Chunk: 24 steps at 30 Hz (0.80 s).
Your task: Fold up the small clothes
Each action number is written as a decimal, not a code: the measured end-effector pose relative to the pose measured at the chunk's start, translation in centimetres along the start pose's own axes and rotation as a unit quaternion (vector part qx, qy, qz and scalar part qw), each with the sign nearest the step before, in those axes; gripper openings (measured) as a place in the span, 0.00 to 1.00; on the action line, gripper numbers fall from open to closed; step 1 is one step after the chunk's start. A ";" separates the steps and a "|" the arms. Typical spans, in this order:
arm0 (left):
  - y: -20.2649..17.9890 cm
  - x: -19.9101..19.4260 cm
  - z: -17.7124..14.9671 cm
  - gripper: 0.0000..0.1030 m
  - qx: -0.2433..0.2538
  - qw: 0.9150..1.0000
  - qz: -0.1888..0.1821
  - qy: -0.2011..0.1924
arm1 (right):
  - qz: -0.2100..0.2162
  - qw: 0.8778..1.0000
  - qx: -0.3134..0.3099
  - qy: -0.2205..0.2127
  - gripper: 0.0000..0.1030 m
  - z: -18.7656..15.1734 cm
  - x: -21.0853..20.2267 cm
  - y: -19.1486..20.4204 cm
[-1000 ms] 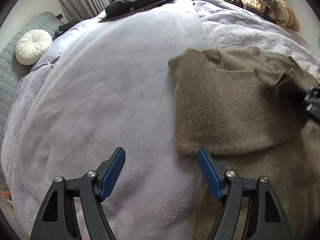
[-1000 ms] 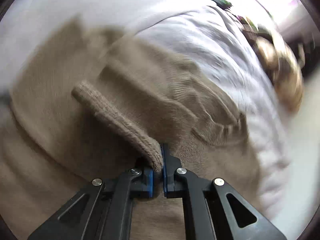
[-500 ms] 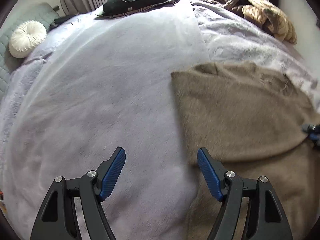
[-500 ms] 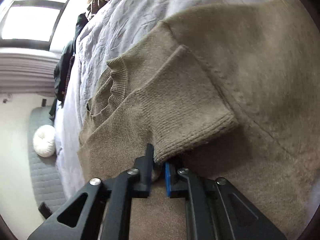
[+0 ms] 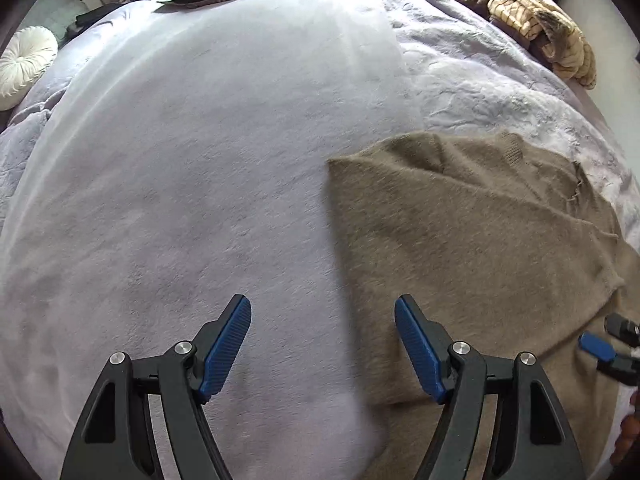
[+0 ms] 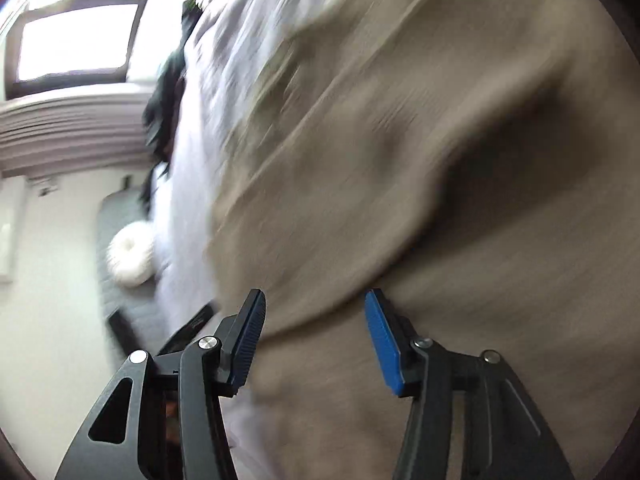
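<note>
The brown sweater (image 5: 472,240) lies on the lavender bed cover (image 5: 192,168), one side folded over its body. The left gripper (image 5: 323,344) hovers with fingers spread wide, straddling the sweater's left edge, gripping nothing. The right gripper (image 6: 314,340) has just been opening; its fingers stand apart over the folded sleeve's edge, no longer pinching it.

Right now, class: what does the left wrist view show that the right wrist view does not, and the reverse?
Only the left wrist view: the open left gripper and a striped tan garment. Only the right wrist view: a bright window; the right gripper, jaws just opened, holding nothing. Both: the brown sweater, the lilac blanket and a white round cushion.
</note>
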<state>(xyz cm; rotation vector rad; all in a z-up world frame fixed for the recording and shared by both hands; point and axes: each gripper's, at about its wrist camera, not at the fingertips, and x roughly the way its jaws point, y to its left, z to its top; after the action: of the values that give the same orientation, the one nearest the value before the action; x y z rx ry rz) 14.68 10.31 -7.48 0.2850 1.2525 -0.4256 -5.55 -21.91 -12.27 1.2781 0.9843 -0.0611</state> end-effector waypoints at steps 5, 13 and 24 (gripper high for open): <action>2.6 -1.8 -0.7 0.73 -0.052 0.998 0.029 -0.027 | 0.087 0.993 0.023 0.081 0.56 -4.1 10.3 4.5; 5.0 -4.2 -3.1 0.73 -0.033 0.997 0.047 -0.044 | 0.091 0.993 0.040 0.070 0.06 -5.0 16.5 7.9; 2.2 -3.3 -2.7 0.73 0.005 0.999 0.015 -0.043 | -0.008 0.995 -0.058 0.086 0.43 -4.7 12.7 8.5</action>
<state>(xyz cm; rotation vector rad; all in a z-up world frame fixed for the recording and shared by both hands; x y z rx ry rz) 12.57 13.93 -5.20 0.2897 1.1602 -0.4144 4.11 -9.23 -13.74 1.1822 1.1289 0.0947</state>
